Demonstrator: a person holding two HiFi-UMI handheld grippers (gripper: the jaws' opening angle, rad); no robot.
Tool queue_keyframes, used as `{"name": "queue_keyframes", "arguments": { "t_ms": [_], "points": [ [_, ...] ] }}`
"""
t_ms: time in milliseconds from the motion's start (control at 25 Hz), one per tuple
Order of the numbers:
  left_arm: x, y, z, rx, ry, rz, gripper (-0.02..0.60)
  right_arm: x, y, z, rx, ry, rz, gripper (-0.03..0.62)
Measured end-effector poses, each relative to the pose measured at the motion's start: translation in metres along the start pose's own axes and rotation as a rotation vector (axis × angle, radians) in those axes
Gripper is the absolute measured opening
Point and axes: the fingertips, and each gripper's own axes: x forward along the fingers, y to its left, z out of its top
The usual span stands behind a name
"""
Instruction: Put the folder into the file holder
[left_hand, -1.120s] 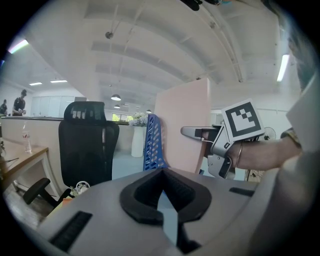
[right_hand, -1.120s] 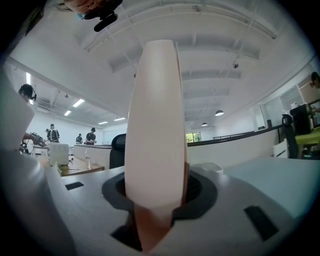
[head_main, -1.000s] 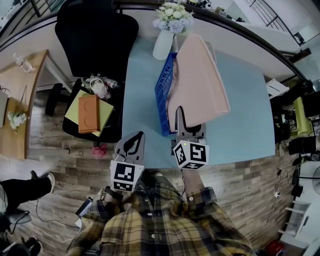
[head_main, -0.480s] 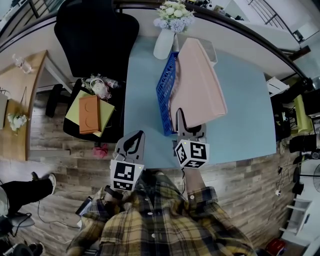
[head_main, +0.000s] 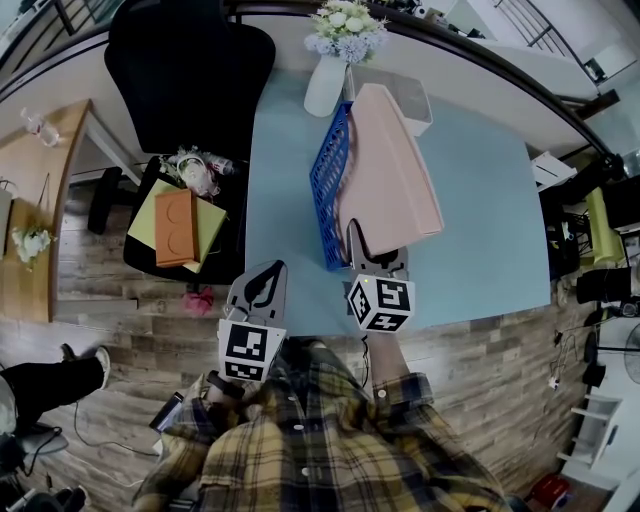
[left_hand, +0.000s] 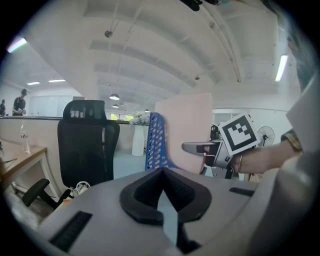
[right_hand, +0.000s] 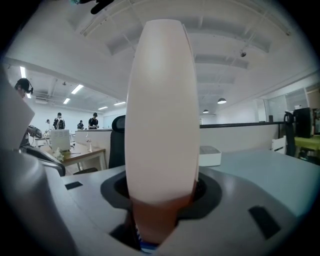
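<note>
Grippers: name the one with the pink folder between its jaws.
The right gripper: its opening jaws flank the pink folder. The left gripper has its jaws together, with nothing between them.

Folder (head_main: 395, 170): plain pale pink. File holder (head_main: 325, 190): bright blue, mesh pattern. Surface (head_main: 480, 230): light blue. Vase (head_main: 325, 88): white. Flowers (head_main: 346, 30): white, pale lilac. Chair (head_main: 185, 70): black. Shirt (head_main: 320, 440): yellow and dark plaid. Floor (head_main: 130, 320): grey-brown wood planks. Box (head_main: 177, 228): orange. Sheet (head_main: 211, 223): yellow-green.
</note>
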Motion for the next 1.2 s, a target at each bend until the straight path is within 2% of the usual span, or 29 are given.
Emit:
{"name": "queue_keyframes", "arguments": {
  "t_ms": [640,840,1200],
  "points": [
    [0.001,-0.003,0.000,0.000,-0.001,-0.011,-0.006,0.006,0.004,-0.024,-0.007,0.111,0.024,0.196],
    [-0.001,-0.002,-0.001,0.003,0.001,-0.014,-0.006,0.005,0.007,-0.031,-0.045,0.142,0.027,0.206],
    [-0.006,-0.002,0.000,0.009,-0.005,-0.020,-0.006,0.000,0.005,-0.029,-0.021,0.127,0.015,0.238]
  ]
}}
